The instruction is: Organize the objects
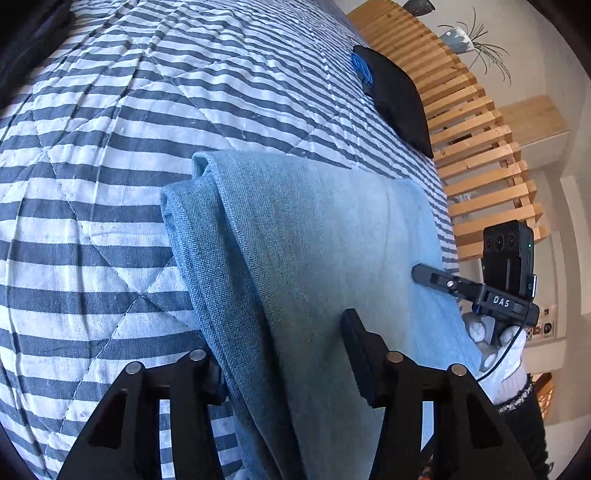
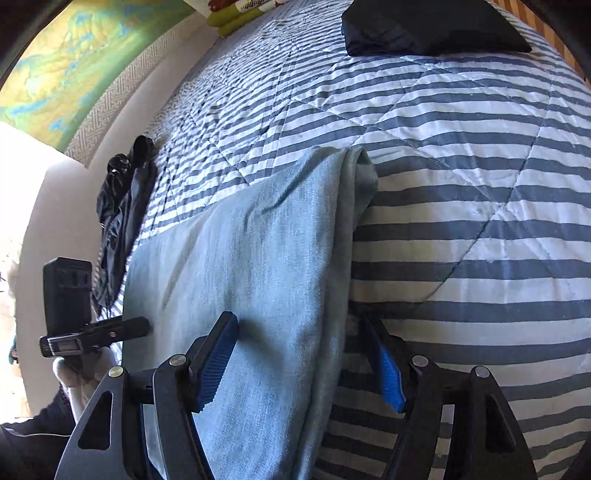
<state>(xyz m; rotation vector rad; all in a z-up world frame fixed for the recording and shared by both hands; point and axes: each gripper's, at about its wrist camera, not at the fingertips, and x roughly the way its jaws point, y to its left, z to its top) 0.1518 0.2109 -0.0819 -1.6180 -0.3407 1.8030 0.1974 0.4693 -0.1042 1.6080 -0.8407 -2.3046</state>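
Observation:
A folded light-blue denim cloth (image 1: 306, 236) lies on the blue-and-white striped quilt (image 1: 92, 166); it also shows in the right wrist view (image 2: 251, 258). My left gripper (image 1: 284, 354) is open, its jaws astride the cloth's left folded edge. My right gripper (image 2: 303, 350) is open, its blue-padded jaws astride the cloth's right folded edge. Each gripper shows in the other's view, the right one (image 1: 428, 275) at the cloth's right side, the left one (image 2: 136, 325) at its left side.
A dark navy folded garment (image 1: 395, 96) lies farther up the quilt, also seen in the right wrist view (image 2: 424, 26). A black crumpled garment (image 2: 122, 206) lies at the bed's left edge by the wall. A wooden slatted frame (image 1: 472, 122) runs along the right.

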